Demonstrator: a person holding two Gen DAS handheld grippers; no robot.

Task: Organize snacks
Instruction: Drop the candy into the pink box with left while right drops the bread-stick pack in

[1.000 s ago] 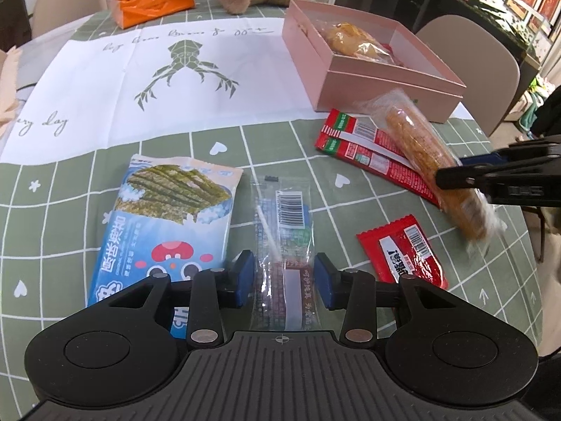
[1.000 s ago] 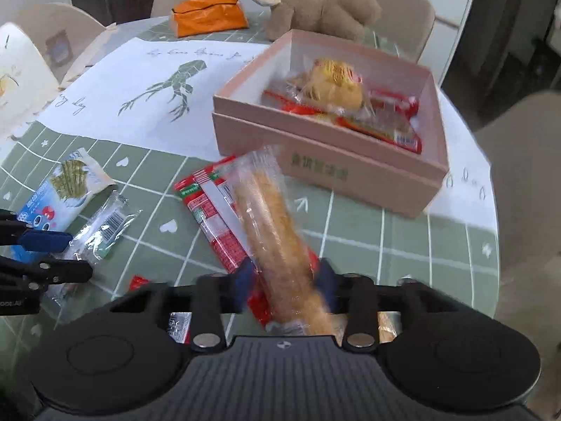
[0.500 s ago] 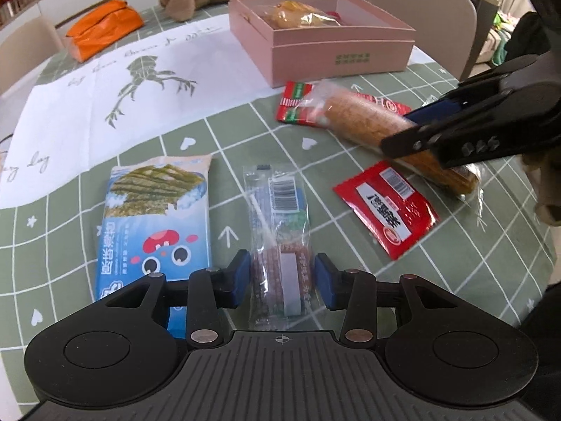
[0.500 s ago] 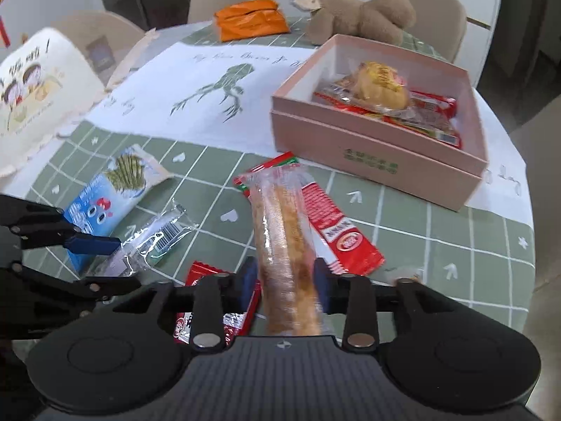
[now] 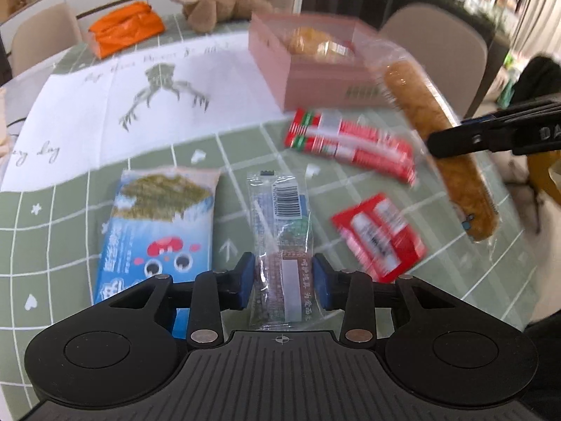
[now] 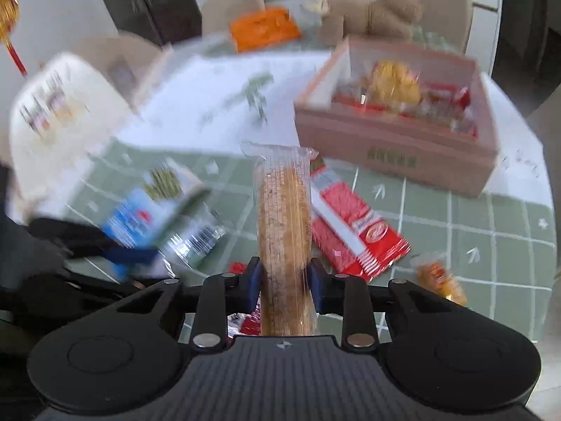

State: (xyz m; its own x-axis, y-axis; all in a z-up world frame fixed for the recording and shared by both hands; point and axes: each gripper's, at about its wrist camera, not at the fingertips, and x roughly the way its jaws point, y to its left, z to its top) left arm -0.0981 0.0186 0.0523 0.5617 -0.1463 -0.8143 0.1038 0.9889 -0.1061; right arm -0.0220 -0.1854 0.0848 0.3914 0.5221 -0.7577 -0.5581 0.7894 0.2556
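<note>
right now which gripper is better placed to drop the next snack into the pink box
Right. The right gripper is shut on the long bread stick, lifted off the table and pointing toward the pink box. The left gripper only straddles the clear snack packet, which lies on the table farther from the box.

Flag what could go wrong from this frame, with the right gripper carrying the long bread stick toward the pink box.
1. The right gripper pinches the bread stick near one end; the long free end could swing, sag or slip out.
2. The pink box already holds snacks, so the stick may catch on its rim.
3. The left gripper straddles the clear packet, with seaweed pack close by; closing could snag both.
</note>
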